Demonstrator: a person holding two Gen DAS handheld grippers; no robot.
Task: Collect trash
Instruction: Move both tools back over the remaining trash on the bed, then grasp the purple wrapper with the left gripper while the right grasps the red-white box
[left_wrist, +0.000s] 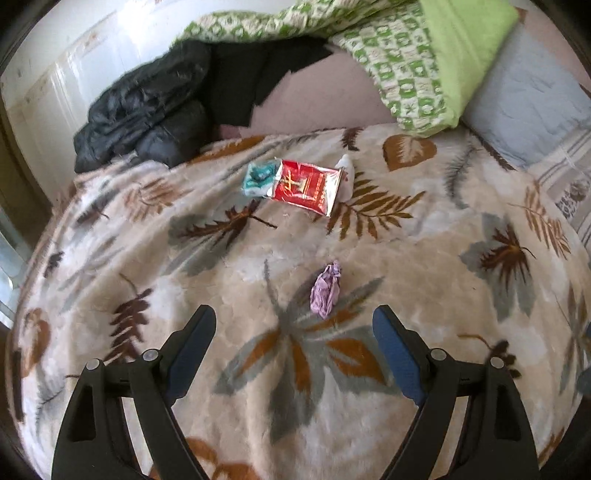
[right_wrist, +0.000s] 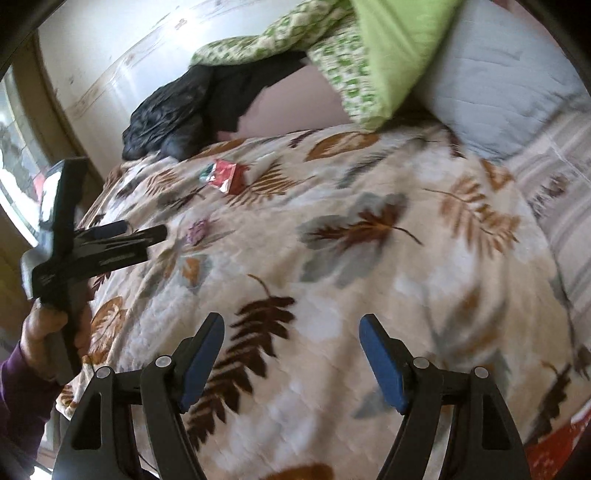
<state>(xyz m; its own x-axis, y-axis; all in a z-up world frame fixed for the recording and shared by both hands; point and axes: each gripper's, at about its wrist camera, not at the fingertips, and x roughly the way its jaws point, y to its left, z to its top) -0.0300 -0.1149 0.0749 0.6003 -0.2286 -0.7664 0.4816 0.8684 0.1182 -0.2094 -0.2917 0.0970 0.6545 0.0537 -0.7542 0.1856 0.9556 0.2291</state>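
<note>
Hovering over the bed in the left wrist view, the left gripper has its two blue-padded fingers spread wide apart, nothing between them. At the upper left of that frame lies one dark puffy jacket, bunched against the pale wall. Moving right, the leaf-print blanket fills the middle of the frame, and on it I count the trash. First a teal wrapper, touching the one red packet just to its right; a white scrap peeks out from behind the packet's far edge. Lower, near frame centre and well apart from that cluster, sits one crumpled purple wrapper, just ahead of the open fingers and nearer the right-hand one. Four pieces in all, every one lying loose on the blanket. Further right at the top, one green patterned quilt is folded back, and one grey pillow sits at the upper right.

Switching to the right wrist view: at the far left a hand in a purple sleeve grips the left gripper's handle, its fingers pointing toward the purple wrapper. Up and to the right, the red packet shows again, blurred. At bottom centre the right gripper also holds its two fingers wide apart, empty, above bare blanket.
</note>
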